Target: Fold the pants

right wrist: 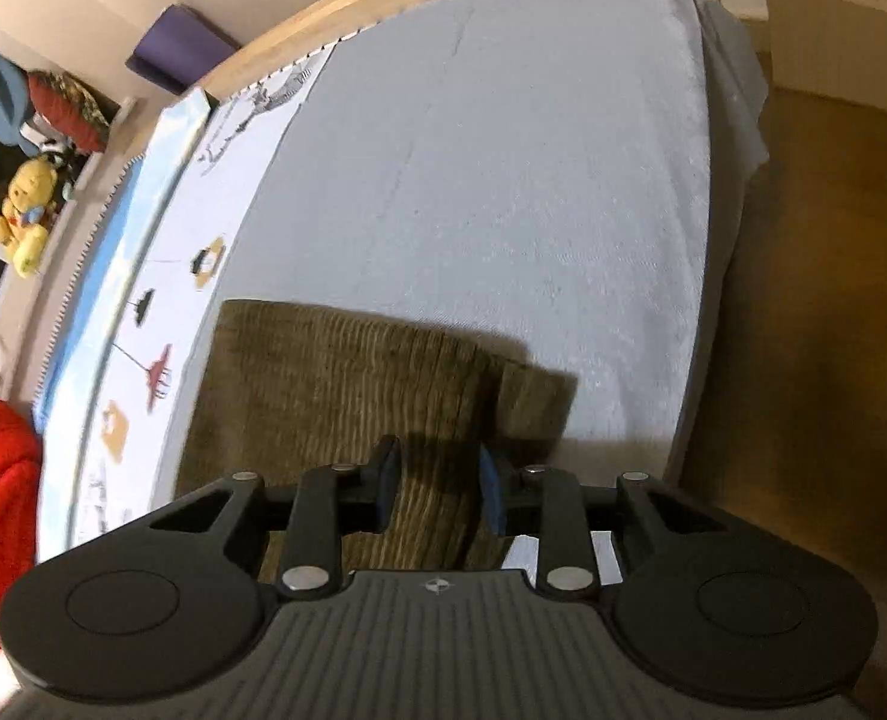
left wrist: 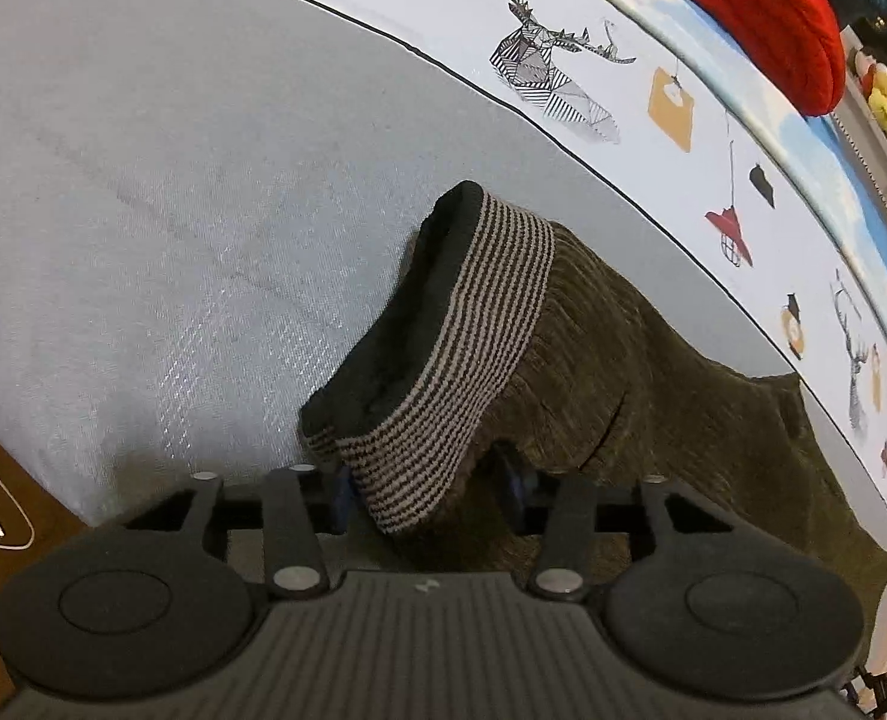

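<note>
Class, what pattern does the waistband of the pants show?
Thin black and tan stripes on the waistband; clearest in the left wrist view.

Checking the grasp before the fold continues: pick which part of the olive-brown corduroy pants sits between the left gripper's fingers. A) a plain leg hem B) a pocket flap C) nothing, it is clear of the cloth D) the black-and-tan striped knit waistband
D: in the left wrist view the black-and-tan striped knit waistband of the olive-brown corduroy pants runs down between the fingers of the left gripper.

2 close wrist views, shared bed point(left wrist: 143, 210)
</note>
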The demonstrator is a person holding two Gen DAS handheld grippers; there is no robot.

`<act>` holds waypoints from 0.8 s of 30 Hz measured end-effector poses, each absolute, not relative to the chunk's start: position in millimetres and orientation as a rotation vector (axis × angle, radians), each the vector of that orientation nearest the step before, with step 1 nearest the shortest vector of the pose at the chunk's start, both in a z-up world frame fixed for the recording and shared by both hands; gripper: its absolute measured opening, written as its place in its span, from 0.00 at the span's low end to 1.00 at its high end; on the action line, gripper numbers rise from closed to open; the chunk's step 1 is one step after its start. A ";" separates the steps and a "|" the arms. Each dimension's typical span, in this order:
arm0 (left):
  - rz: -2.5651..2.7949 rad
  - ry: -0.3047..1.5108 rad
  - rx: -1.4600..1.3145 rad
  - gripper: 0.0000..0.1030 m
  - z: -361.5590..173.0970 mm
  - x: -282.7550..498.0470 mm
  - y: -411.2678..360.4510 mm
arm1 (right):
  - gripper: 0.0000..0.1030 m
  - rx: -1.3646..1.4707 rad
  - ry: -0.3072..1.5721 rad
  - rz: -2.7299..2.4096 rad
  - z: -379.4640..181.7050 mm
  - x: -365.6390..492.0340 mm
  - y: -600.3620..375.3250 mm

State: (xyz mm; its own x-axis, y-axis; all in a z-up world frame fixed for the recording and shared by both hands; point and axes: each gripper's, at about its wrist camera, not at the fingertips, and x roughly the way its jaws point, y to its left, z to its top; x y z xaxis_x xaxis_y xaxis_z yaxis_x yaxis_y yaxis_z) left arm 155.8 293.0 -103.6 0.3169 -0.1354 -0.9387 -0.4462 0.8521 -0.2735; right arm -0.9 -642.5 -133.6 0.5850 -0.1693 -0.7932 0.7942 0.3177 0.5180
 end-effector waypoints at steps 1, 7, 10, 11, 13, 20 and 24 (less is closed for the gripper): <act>0.224 1.250 -0.540 0.38 -104.9 158.7 289.2 | 0.26 1.053 0.704 -0.712 -132.9 -1.7 -643.1; 0.223 1.184 -0.514 0.22 -85.6 162.4 285.4 | 0.05 0.906 0.653 -0.670 -107.4 20.2 -623.0; 0.210 1.065 -0.592 0.20 -65.4 162.3 295.1 | 0.05 0.837 0.532 -0.569 -73.1 26.7 -614.8; 0.214 1.028 -0.620 0.20 -59.9 162.1 298.9 | 0.05 0.823 0.504 -0.552 -65.7 27.5 -614.5; 0.221 0.961 -0.674 0.20 -51.3 159.1 306.8 | 0.04 0.838 0.418 -0.516 -53.3 22.9 -617.8; 0.214 1.177 -0.554 0.22 -90.3 164.8 298.5 | 0.04 0.886 0.744 -0.659 -112.6 14.2 -646.1; 0.212 1.247 -0.593 0.32 -104.6 161.3 309.5 | 0.06 0.990 0.860 -0.706 -143.9 5.1 -663.0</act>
State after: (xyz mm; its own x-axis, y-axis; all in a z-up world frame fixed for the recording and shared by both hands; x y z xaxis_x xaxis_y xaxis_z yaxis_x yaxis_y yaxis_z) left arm 161.3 309.5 -104.6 0.3220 -0.1638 -0.9325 -0.4633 0.8317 -0.3061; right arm 5.1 -663.0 -143.9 0.4876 -0.1197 -0.8648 0.8249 0.3876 0.4115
